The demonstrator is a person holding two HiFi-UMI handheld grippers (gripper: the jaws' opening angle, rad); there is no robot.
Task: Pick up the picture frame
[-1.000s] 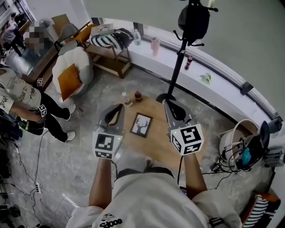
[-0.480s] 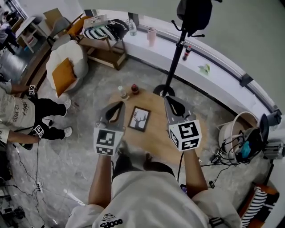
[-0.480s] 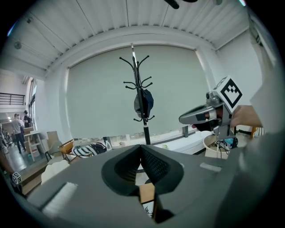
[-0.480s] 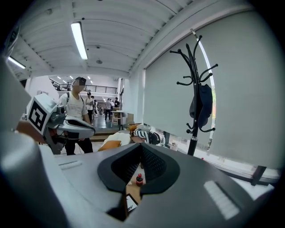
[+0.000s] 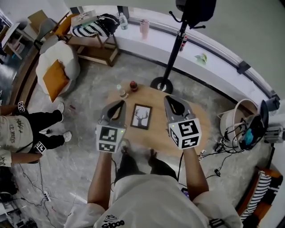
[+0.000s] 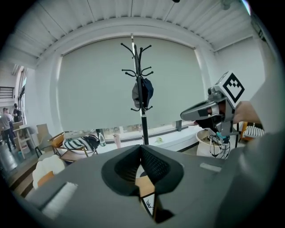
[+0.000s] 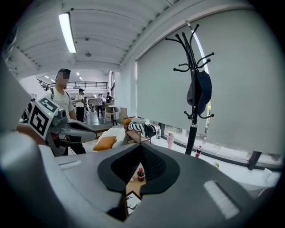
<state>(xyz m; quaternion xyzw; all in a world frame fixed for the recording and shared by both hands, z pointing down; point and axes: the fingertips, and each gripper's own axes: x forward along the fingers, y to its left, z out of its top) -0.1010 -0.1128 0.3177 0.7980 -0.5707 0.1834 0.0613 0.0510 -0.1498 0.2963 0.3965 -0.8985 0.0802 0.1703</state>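
**Picture frame [image 5: 141, 116] flat on the table, between two closed grippers**

Left gripper [image 5: 119, 105]: jaws pressed together at the tips, gripping nothing. Hovers left of centre in the head view, over the left edge of the round wooden table [image 5: 198, 122]. Right gripper [image 5: 169, 99]: likewise closed tip to tip and empty, right of centre, about level with the other.

Midway between the two, at the centre of the head view and touching neither: the dark frame with its antlered deer drawing, lying face up on the tabletop. Seen again in each gripper view, low in the picture, through the gap beneath the closed pads.

Just above and left of the frame, at the table's far edge: a red-capped bottle [image 5: 133, 85] and a paler bottle [image 5: 119, 91], side by side. Beyond the table, top centre: a black coat stand [image 5: 173, 55] with a dark bag [image 5: 196, 8] hanging from it. Upper left: a white armchair [image 5: 62, 55] with an orange cushion [image 5: 52, 79]. Far left edge: a person [image 5: 20, 133] in dark trousers. Right edge: a pale bucket [image 5: 234, 121] with tangled cables.
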